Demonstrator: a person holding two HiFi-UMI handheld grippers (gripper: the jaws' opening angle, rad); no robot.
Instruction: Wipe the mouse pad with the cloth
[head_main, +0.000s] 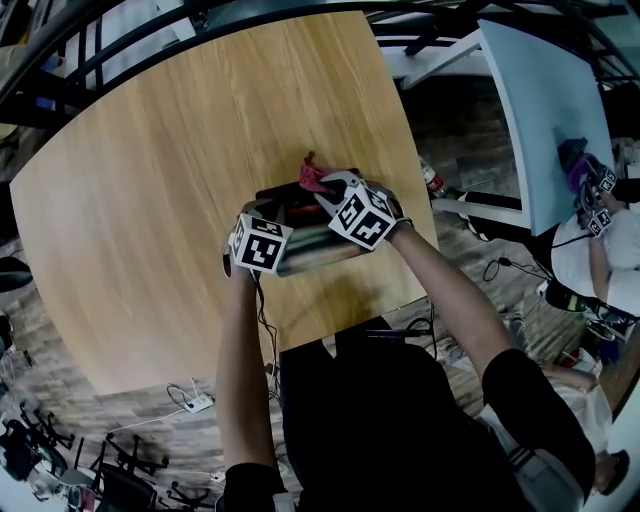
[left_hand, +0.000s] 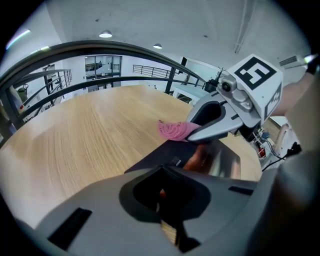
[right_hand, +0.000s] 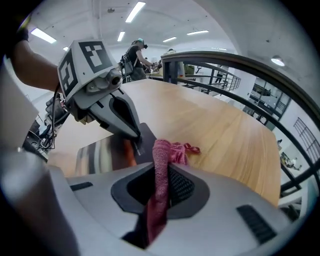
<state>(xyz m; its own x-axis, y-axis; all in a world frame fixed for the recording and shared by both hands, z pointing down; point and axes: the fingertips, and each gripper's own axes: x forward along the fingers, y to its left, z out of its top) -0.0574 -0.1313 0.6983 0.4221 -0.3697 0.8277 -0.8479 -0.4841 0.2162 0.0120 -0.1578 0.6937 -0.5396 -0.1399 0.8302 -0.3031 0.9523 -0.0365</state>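
A dark glossy mouse pad (head_main: 305, 252) lies near the front edge of the round wooden table (head_main: 150, 180). My right gripper (head_main: 322, 186) is shut on a pink cloth (head_main: 311, 176). The cloth (right_hand: 167, 150) runs up between its jaws and bunches at the pad's far edge. In the left gripper view the cloth (left_hand: 173, 131) shows under the right gripper's fingertips (left_hand: 196, 134). My left gripper (head_main: 266, 207) is shut, and its tip (right_hand: 133, 145) rests on the mouse pad (right_hand: 100, 157). The two grippers are close together over the pad (left_hand: 222, 161).
A pale blue table (head_main: 540, 110) stands to the right, where another person's hands hold grippers (head_main: 595, 195). A dark railing (head_main: 120, 45) curves round the table's far side. Cables and a power strip (head_main: 198, 402) lie on the floor below.
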